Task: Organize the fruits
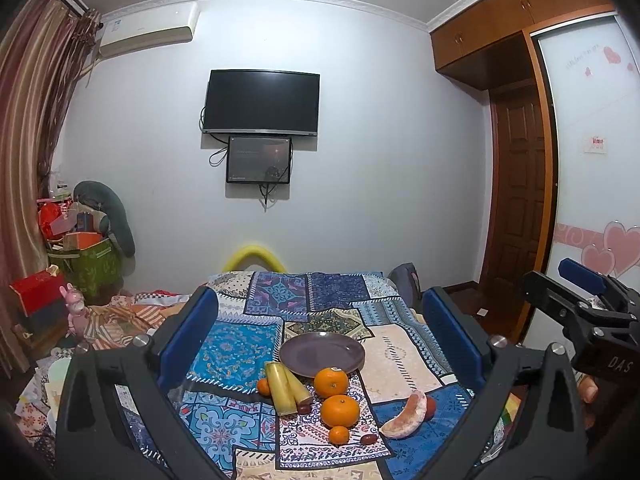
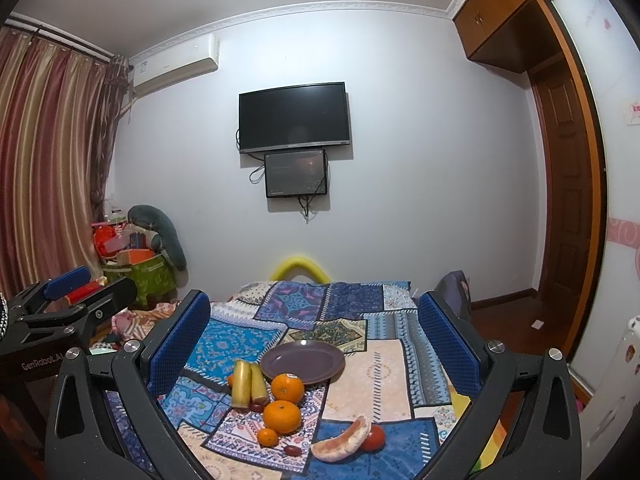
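Note:
An empty purple plate (image 1: 322,353) (image 2: 303,361) sits mid-table on a patchwork cloth. In front of it lie two yellow sugarcane pieces (image 1: 285,387) (image 2: 249,383), two large oranges (image 1: 331,382) (image 1: 340,410) (image 2: 287,388), small tangerines (image 1: 339,435) (image 2: 267,437), a peeled pomelo segment (image 1: 404,416) (image 2: 344,440), a red tomato (image 2: 374,438) behind it, and a dark date (image 1: 369,439). My left gripper (image 1: 320,332) is open and empty, above the table's near side. My right gripper (image 2: 314,332) is open and empty too; it also shows at the right of the left wrist view (image 1: 580,292).
The patchwork cloth (image 1: 400,356) covers the table. A yellow chair back (image 1: 254,258) stands at the far edge. Boxes and clutter (image 1: 80,248) lie at the left by the curtain. A wooden door (image 1: 520,200) and wardrobe are at the right.

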The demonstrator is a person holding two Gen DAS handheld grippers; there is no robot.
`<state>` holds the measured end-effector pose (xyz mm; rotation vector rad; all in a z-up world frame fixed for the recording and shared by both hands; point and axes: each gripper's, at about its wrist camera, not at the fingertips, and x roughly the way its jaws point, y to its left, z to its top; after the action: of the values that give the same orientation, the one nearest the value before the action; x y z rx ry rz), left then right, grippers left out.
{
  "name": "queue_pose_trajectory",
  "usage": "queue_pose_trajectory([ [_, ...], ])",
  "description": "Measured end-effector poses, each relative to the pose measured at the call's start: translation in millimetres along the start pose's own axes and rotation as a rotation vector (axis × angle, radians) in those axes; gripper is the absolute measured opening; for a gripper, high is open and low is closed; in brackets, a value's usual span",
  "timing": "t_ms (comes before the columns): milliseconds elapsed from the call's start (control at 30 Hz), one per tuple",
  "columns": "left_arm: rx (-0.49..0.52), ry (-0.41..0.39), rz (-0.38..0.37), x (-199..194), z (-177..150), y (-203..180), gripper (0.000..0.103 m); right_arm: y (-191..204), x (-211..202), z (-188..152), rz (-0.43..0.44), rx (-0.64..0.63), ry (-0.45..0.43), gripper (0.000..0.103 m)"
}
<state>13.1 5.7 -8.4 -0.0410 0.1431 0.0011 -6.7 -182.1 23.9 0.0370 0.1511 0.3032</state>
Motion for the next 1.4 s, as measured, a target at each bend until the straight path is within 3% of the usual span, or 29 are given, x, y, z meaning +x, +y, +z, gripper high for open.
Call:
queue_pose_trajectory([
  [1000, 0.007, -0.017, -0.014, -4, 2, -6, 0.103, 4, -3, 3, -0.002, -0.007, -0.008, 0.103],
  [1300, 0.0, 0.005, -0.025, 3, -2, -5, 0.103, 3, 7, -4, -0.014, -0.016, 0.029, 0.103],
  [1400, 0.004, 0.027, -0.03, 8, -4, -3, 0.091, -1, 14, -11, -0.02, -0.019, 0.052, 0.097],
])
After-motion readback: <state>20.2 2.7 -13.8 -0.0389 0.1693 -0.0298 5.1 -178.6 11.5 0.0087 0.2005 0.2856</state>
